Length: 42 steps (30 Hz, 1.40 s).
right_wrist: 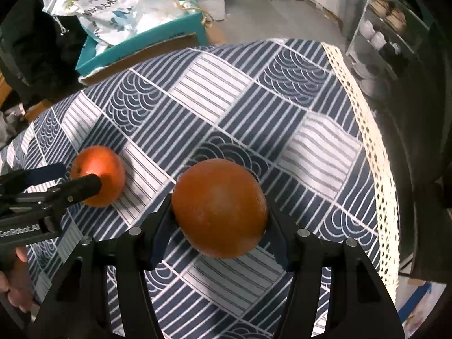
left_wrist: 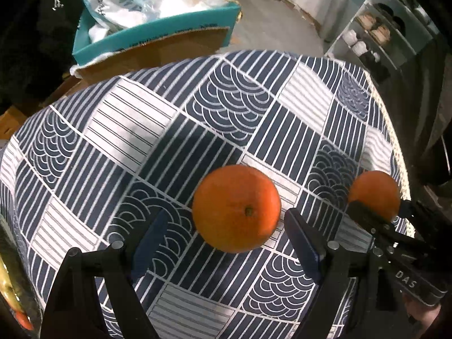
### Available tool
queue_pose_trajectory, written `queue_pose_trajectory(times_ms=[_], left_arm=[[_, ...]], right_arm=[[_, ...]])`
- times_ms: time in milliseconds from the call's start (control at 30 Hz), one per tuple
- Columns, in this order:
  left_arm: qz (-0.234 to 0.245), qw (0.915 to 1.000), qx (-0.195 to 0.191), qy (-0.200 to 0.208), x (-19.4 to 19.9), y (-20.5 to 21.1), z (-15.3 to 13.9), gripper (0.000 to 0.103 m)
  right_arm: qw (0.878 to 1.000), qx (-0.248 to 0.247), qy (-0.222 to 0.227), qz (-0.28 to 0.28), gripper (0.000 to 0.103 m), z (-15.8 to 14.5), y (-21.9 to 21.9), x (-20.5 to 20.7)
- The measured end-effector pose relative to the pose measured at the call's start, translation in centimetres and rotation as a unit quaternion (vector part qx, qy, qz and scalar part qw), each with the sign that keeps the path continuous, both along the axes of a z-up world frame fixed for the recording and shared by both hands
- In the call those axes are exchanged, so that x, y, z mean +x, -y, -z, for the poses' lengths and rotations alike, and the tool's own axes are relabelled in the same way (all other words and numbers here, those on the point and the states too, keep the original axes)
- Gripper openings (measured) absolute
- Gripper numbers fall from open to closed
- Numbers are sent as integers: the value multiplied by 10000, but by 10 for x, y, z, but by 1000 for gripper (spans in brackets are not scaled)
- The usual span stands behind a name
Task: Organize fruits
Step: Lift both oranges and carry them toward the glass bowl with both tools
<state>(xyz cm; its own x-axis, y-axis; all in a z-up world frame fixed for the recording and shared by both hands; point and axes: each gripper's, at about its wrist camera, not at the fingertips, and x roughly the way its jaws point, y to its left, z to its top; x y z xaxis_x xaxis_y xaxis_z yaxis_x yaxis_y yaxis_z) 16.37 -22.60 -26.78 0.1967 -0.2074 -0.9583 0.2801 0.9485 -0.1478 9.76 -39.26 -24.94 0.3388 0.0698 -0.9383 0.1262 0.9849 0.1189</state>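
Two oranges — my right gripper (right_wrist: 219, 220) clenches one orange (right_wrist: 219, 208); the left gripper (left_wrist: 226, 243) straddles the other orange (left_wrist: 236, 208) on the tablecloth (left_wrist: 135, 118), fingers released — an off-centre squeeze could roll it.

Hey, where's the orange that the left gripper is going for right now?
In the left wrist view the orange sits low and central on the patterned tablecloth, between the open fingers of the left gripper, untouched, with the right gripper's orange to its right.
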Motion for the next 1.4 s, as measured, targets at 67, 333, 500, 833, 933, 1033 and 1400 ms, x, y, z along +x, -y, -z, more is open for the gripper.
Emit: queue_pose_trajectory(times_ms=[67,333,500,833,933,1033,1400], left_arm=[[25,10000,23,-47,0,2,6,86],[119,9997,-231,46,-2,6,11,70],[209,9996,-79,146,-7,8,8,68],[31,9990,-71,438,-16,-19,-18,68],[-51,9988,-126,480,-20,-30,-29,68],[-106,9983,-139,565,-24,-40,-41,68],[-296,9948,-317,919,-40,-72,-93,68]], right_arm=[[10000,42,-21,32,61,4,2,-1],[10000,43,-46,-13,61,8,2,-1],[10000,48,-3,-38,61,6,1,0],[9996,-22,183,-195,61,-10,-11,4],[9993,-17,276,-261,61,-18,-16,4],[9986,15,385,-351,61,-28,-24,5],[9952,62,750,-619,61,-71,-55,7]])
